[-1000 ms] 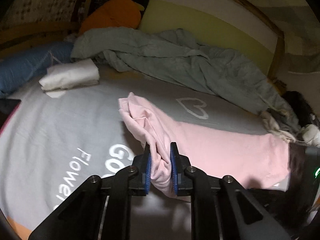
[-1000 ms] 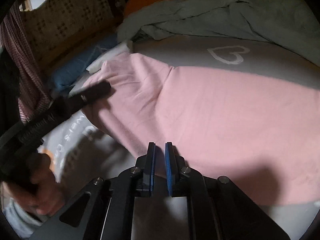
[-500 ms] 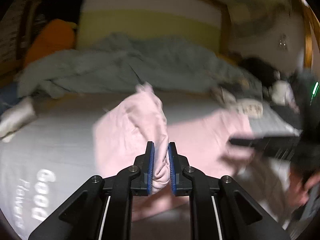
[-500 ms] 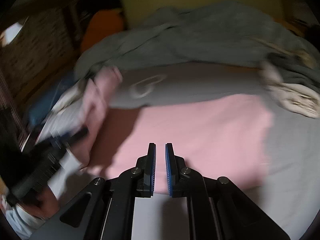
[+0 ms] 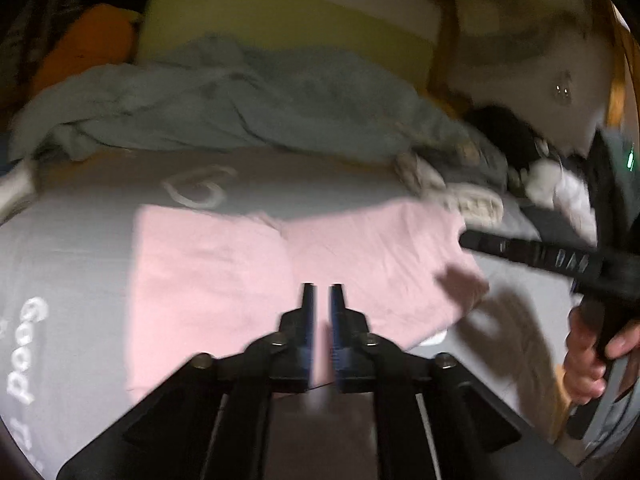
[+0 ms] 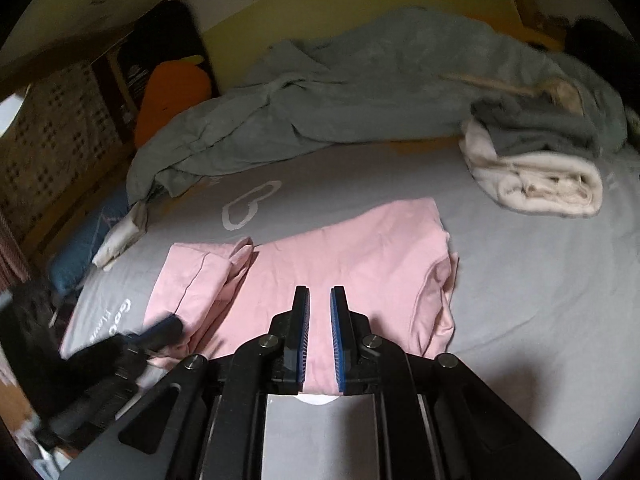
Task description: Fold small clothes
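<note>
Now the pink garment (image 6: 328, 264) lies folded — left hand-held gripper (image 5: 322, 292) opening.

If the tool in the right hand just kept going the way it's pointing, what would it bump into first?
Most likely the pink garment spread flat on the grey bedsheet: the right tool aims down at its middle. Depth is hard to judge.

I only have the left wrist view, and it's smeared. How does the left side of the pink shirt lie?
Observer: In the right wrist view, the pink shirt has its left flap doubled over onto the body, with the top corner slightly raised.
Operator: Are the right jaws holding anything?
Observer: No. The right gripper is nearly closed, with nothing between its jaws.
Operator: What's the pale pile far right?
Observer: A folded cream garment with a grey garment bunched on top.
</note>
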Demonstrator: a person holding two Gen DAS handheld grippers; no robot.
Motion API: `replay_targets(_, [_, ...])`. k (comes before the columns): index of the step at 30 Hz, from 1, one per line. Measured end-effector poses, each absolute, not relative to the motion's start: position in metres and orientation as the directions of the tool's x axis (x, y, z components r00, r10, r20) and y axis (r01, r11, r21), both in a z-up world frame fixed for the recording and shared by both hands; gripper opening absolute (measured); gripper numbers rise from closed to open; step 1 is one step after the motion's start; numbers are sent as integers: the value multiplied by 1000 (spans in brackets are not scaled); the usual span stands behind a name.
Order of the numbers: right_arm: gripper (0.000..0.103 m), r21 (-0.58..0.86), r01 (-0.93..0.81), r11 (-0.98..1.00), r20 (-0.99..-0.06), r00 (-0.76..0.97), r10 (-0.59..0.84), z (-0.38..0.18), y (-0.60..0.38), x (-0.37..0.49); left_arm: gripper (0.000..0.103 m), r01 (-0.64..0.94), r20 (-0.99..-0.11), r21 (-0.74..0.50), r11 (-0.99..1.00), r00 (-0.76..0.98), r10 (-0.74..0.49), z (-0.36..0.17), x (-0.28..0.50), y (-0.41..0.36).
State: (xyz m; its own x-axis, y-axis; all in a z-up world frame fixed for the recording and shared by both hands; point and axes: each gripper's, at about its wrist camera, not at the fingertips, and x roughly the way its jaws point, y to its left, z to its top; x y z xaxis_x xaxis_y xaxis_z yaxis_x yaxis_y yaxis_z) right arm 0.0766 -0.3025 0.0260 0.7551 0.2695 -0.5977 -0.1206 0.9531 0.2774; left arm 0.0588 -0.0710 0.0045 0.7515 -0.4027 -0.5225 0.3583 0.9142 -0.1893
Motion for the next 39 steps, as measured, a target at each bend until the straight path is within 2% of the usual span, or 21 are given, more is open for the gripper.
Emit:
replay_targets(1, [10, 275, -133, 952, -596, 754, 277, 26, -299, 76, 25, 339, -502, -183, 923, 775, -384, 9, 52, -61])
replay_targets(4, [10, 304, -165, 938, -602, 730, 323, 22, -291, 79, 25, 273, -504, -155, 949, 805, -314, 18, 46, -31])
replay_targets(8, [10, 355, -233, 905, -608, 678, 413, 8, -271, 80, 25, 180, -521, -178, 967, 817, -248, 16, 49, 11])
replay_targets(9, [13, 361, -255, 897, -607, 666, 434, 5, -263, 79, 25, 164, -532, -195, 967, 810, -245, 12, 50, 21])
replay_targets(11, [35, 358, -281, 891, -606, 656, 450, -1, -247, 77, 25, 160, -566, -242, 957, 777, -274, 0, 55, 32])
replay_targets(12, [53, 361, -298, 884, -598, 653, 464, -2, -240, 77, 26, 160, -589, -257, 953, 756, -286, -8, 58, 33])
replay_targets(17, [54, 422, -378, 824, -566, 600, 565, -2, -201, 88, 28, 151, -659, -265, 952, 693, -293, -46, 67, 22])
replay_targets(20, [54, 405, -362, 840, -635, 550, 543, -17, -182, 99, 34, 167, -635, -285, 944, 704, -316, -43, 63, 24])
replay_targets(22, [52, 405, -331, 852, -665, 533, 523, -33, -177, 103, 38, 167, -620, -330, 929, 704, -347, -45, 61, 32])
replay_targets(23, [46, 423, -323, 847, -651, 542, 532, -37, -178, 102, 39, 168, -612, -355, 920, 702, -364, -45, 61, 35])
replay_targets(24, [21, 439, -334, 834, -637, 539, 551, -38, -179, 102, 41, 166, -601, -382, 909, 702, -381, -45, 61, 41])
replay_targets(25, [12, 455, -356, 816, -624, 527, 578, -37, -178, 103, 41, 157, -595, -394, 905, 707, -382, -45, 62, 43])
replay_targets(28, [8, 352, -420, 836, -597, 587, 546, -24, -174, 91, 41, 80, -588, -392, 917, 745, -316, -45, 59, 52])
replay_targets(30, [8, 252, -430, 867, -584, 647, 490, -12, -175, 80, 41, 78, -586, -409, 909, 741, -328, -44, 59, 54])
replay_targets(32, [8, 236, -417, 878, -572, 671, 472, -4, -185, 74, 41, 90, -585, -400, 912, 741, -330, -44, 57, 52])
replay_targets(37, [8, 231, -384, 894, -675, 598, 431, -21, -197, 81, 41, 155, -606, -336, 929, 719, -339, -43, 58, 34])
replay_targets(39, [8, 242, -366, 899, -687, 589, 425, -27, -201, 82, 41, 167, -600, -340, 926, 720, -350, -41, 57, 33])
